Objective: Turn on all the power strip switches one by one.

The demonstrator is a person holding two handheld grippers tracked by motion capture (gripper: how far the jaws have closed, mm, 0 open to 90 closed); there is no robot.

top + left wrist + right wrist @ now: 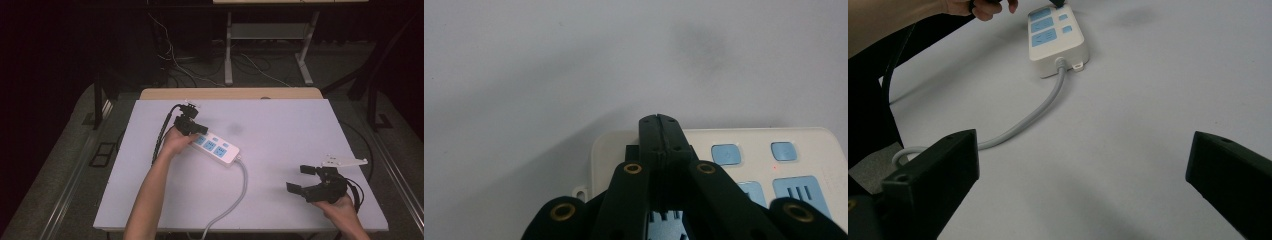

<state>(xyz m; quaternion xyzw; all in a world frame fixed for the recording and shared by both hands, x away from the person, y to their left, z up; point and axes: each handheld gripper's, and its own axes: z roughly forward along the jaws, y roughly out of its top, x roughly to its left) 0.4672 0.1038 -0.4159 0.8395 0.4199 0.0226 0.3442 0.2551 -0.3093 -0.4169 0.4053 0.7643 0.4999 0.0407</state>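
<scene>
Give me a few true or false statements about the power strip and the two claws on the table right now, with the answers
1. The left claw is shut, its tip over the power strip. True.
2. The right claw is shut. False: its jaws stand wide apart with nothing between them.
3. The strip's cord runs off the near edge of the table. True.
4. The right claw rests on the strip. False: it is well apart, over bare table at the right.
5. The strip's sockets are red. False: they are blue.
</scene>
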